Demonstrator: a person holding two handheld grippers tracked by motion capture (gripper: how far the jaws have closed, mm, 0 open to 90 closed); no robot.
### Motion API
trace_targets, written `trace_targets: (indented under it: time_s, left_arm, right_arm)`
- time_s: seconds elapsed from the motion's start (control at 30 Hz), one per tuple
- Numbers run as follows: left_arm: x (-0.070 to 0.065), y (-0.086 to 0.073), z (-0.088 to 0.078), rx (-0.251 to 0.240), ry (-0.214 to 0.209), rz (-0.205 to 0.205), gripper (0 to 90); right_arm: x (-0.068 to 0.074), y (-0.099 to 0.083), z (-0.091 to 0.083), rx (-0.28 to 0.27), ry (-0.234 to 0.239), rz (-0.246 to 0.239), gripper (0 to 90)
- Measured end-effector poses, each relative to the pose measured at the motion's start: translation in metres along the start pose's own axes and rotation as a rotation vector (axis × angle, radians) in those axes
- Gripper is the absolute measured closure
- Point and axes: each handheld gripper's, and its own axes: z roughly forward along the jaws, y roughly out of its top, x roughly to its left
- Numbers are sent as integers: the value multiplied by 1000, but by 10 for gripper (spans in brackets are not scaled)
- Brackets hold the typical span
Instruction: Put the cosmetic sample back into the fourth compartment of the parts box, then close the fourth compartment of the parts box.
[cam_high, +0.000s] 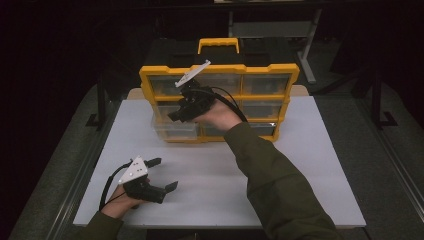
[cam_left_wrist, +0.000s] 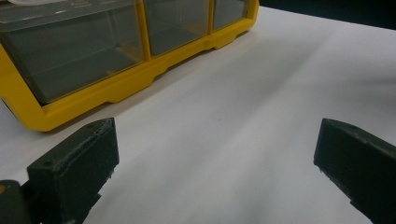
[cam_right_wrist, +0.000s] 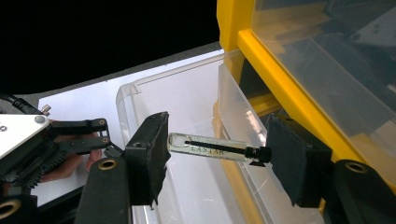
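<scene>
- Two black jaws of the right gripper (cam_right_wrist: 217, 154) pinch a small clear vial (cam_right_wrist: 219, 148) lengthwise at the centre of the right gripper view, one pad on its rounded glass end, the other on its black cap.
- The vial lies level, with a dark stick inside and faint lettering on its glass.
- Just beneath it, a clear drawer (cam_right_wrist: 187, 112) stands pulled out of the yellow organizer (cam_right_wrist: 280, 70), which fills the upper right of that frame.
- In the high view, the right gripper (cam_high: 179, 116) sits at centre frame in front of the organizer (cam_high: 220, 70), over the open drawer (cam_high: 172, 131).
- The left gripper (cam_high: 164, 174) rests at lower left of the high view on the white table (cam_high: 300, 165), jaws spread wide with nothing between them.
</scene>
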Motion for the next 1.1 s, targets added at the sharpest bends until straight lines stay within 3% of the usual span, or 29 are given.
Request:
trace_targets:
  time_s: [0.27,0.5,0.73,1.1]
  left_arm:
    - [0,0,0,4,0,-1,0]
    - [0,0,0,7,0,-1,0]
    - [0,0,0,11,0,-4,0]
    - [0,-1,1,7,1,-4,0]
  right_arm:
    - [-1,0,1,-5,-6,-3,348]
    - [0,0,-4,2,1,-6,424]
    - [-1,-1,-13,0,13,-38,598]
    - [5,-6,-26,-10,43,-43,888]
